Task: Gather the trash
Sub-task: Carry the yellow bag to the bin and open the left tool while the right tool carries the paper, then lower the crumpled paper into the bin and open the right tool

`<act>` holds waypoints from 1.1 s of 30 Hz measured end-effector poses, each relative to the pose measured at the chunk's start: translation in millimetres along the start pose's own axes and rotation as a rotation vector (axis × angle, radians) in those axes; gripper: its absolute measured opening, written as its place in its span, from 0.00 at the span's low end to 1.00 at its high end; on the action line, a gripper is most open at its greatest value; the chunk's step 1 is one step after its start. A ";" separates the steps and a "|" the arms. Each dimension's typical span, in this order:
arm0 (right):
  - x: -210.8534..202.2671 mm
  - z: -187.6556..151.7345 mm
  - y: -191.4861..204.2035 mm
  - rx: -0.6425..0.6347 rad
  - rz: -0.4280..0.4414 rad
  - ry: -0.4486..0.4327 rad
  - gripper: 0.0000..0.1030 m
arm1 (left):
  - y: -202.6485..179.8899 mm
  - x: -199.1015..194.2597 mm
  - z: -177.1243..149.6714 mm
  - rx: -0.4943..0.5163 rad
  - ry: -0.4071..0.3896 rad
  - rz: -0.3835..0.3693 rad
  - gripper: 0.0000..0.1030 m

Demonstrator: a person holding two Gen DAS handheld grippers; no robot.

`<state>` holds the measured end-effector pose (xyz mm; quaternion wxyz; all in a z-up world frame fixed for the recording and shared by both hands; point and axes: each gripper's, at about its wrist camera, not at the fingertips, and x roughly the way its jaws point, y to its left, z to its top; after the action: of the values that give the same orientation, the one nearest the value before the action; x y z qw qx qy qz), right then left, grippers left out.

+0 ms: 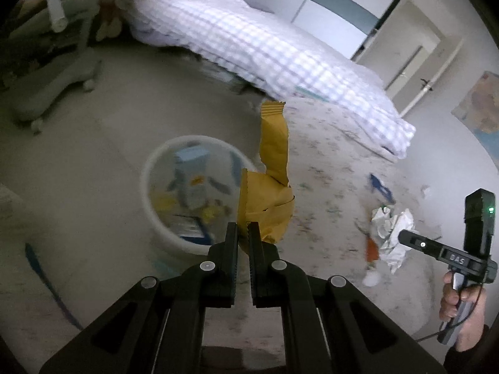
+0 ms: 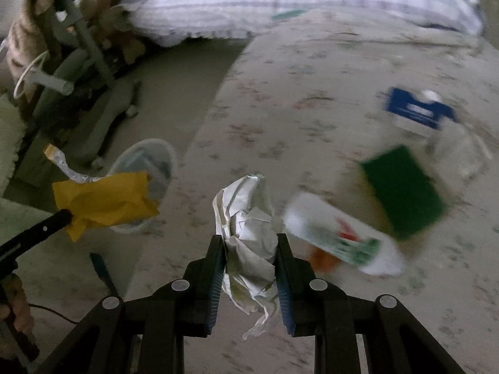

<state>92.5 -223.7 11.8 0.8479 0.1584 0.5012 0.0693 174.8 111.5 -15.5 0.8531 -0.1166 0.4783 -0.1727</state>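
**Two grippers, each holding a piece of trash, above a bedroom floor**

A bed with a purple-and-white checked quilt (image 1: pixel 280 59) fills the far side of the room. Below it on the floor lies a pale rug (image 2: pixel 312 93) with a faint flower print. At the far left stands a grey chair base on wheels (image 1: pixel 46 90).

A round white trash bin (image 1: pixel 162 218) sits on the bare floor just left of the rug's edge, already holding several scraps, among them pale blue and yellow pieces.

The left gripper (image 1: pixel 243 233) has its jaws clenched on a crumpled yellow wrapper (image 1: pixel 271 193), which stands up above the bin's right rim; a long strip with a crimped end rises from it.

The right gripper (image 2: pixel 251 249), to the right over the rug, has its jaws grasping a crumpled ball of white paper (image 2: pixel 249 233).

More litter lies on the rug, blurred: a green rectangle (image 2: pixel 405 190), a white packet with green and red print (image 2: pixel 340 237) near the right gripper, and farther off a blue-and-white packet (image 2: pixel 418 112).

A thin blue strip (image 1: pixel 34 258) lies on the bare floor at the near left.
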 end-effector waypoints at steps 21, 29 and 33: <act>75.3 36.6 66.5 -0.083 0.043 0.041 0.27 | 41.6 38.2 19.2 -0.021 -0.005 0.111 0.09; 94.1 45.5 79.9 -0.101 0.062 0.050 0.27 | 53.2 45.7 5.3 -0.054 0.004 0.245 0.83; 103.5 49.6 91.7 -0.124 0.062 0.061 0.27 | 58.0 44.6 -6.6 -0.053 0.011 0.270 0.84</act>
<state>190.1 -118.8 -20.8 0.8380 0.1187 0.5162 0.1311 201.4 146.2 -74.6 0.8625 -0.0728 0.4989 -0.0442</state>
